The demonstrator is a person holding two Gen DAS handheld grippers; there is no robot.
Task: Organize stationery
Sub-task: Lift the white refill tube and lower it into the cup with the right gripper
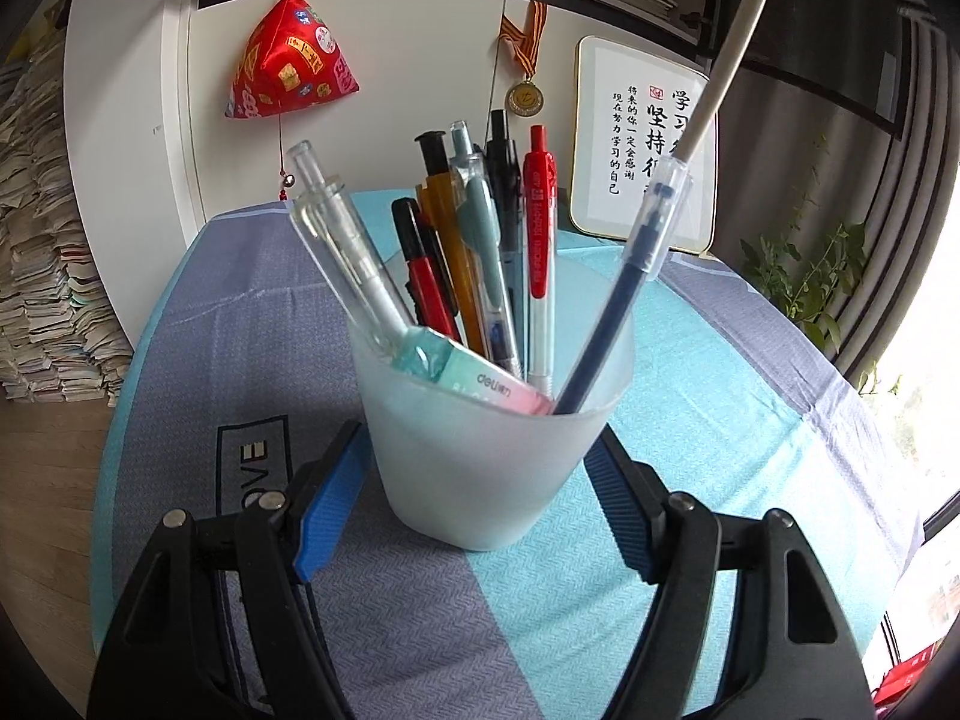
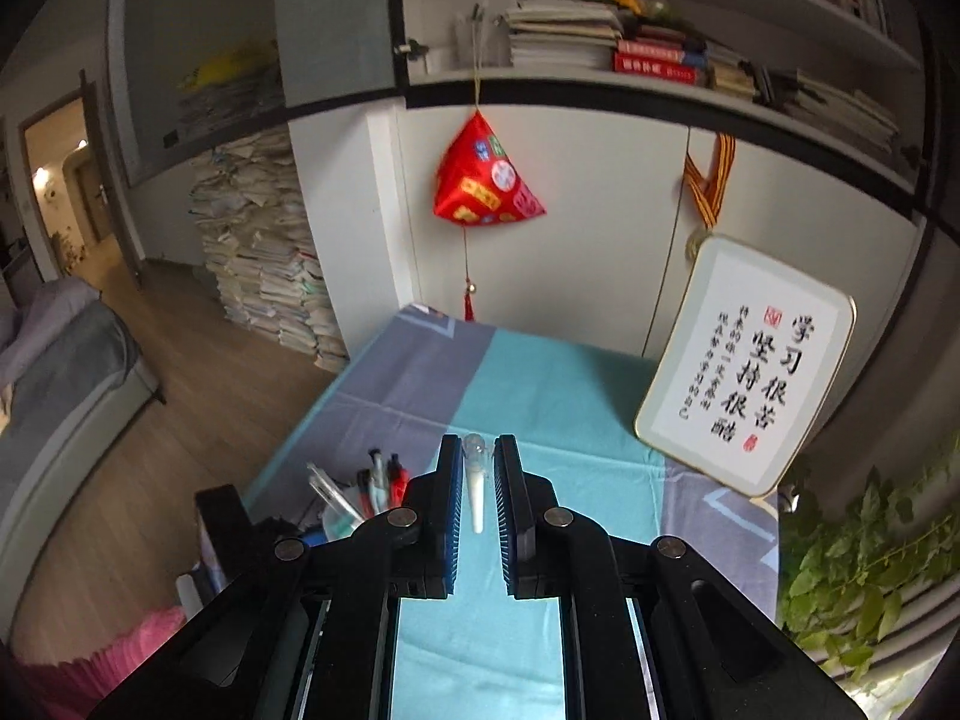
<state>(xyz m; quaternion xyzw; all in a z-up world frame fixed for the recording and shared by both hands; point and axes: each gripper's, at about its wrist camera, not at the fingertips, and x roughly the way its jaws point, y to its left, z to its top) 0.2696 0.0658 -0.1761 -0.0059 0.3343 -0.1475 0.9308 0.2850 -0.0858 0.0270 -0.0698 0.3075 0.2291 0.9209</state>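
Note:
A frosted plastic cup (image 1: 486,456) stands on the blue and teal tablecloth (image 1: 708,396), filled with several pens and a pastel correction tape (image 1: 480,375). My left gripper (image 1: 474,474) is shut on the cup, its blue pads against both sides. A dark blue refill pen (image 1: 624,282) leans at the cup's right rim. A white pen (image 1: 720,90) slants down from the upper right. In the right wrist view, my right gripper (image 2: 478,450) holds that white pen (image 2: 477,492) between its fingers, above the table; the cup (image 2: 342,516) sits lower left.
A framed calligraphy board (image 1: 648,150) leans at the table's back right. A red hanging ornament (image 1: 288,66) and a medal (image 1: 525,99) hang on the white cabinet. Paper stacks (image 2: 264,252) stand on the floor left. A plant (image 2: 870,552) is at right.

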